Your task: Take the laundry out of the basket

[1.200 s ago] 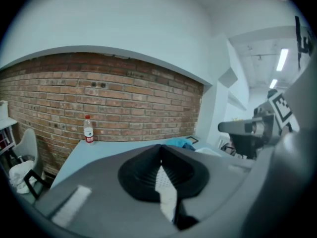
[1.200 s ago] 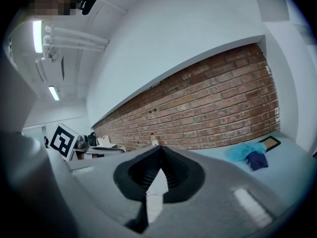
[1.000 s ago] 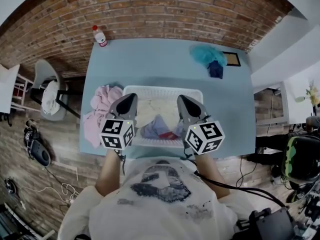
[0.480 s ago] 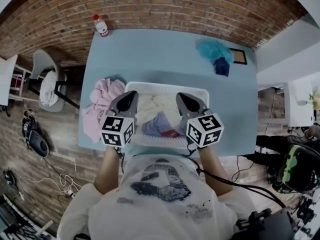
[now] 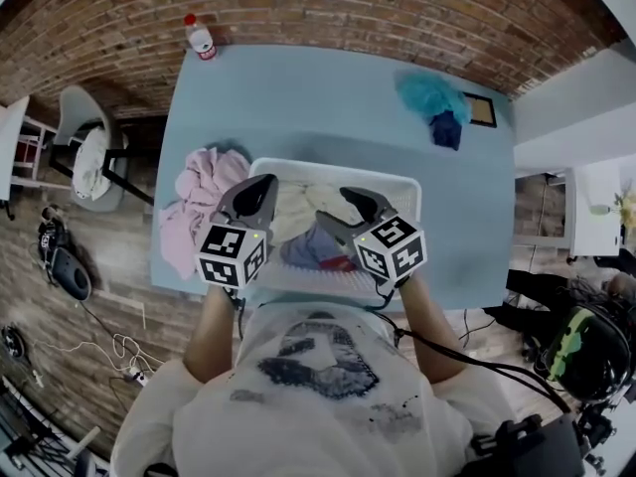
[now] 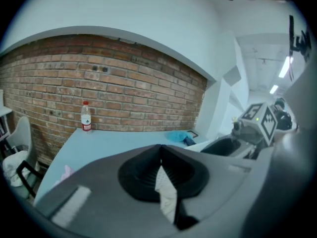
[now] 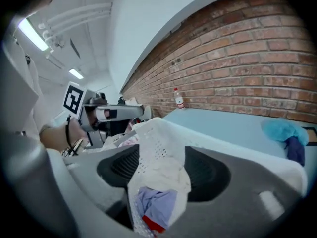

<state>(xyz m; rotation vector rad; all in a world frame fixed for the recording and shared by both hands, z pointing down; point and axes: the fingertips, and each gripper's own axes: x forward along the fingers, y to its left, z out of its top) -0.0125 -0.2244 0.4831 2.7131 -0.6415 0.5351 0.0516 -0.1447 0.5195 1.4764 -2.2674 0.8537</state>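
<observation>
A white perforated laundry basket (image 5: 331, 168) stands mid-table, near the front edge. Inside lie a cream cloth (image 5: 296, 209) and a lavender cloth with a red edge (image 5: 309, 252). My left gripper (image 5: 260, 183) hovers over the basket's left side, shut and holding nothing. My right gripper (image 5: 337, 210) hangs over the basket's right half, its jaws opening. In the right gripper view the basket's rim (image 7: 159, 140) and the lavender cloth (image 7: 153, 203) show through the gap of the right gripper (image 7: 161, 150); nothing is pressed between the pads. In the left gripper view the left gripper (image 6: 159, 150) shows only a thin slit.
A pink laundry pile (image 5: 202, 199) lies on the light blue table (image 5: 308, 97) left of the basket. At the back right sit a teal cloth (image 5: 428, 94), a dark blue cloth (image 5: 447, 131) and a small frame (image 5: 483, 113). A bottle (image 5: 200, 38) stands back left. A chair (image 5: 87, 157) is beside the table.
The right gripper's jaws have parted and it has swung inward, towards the basket's middle. The left gripper stays shut in about the same place.
</observation>
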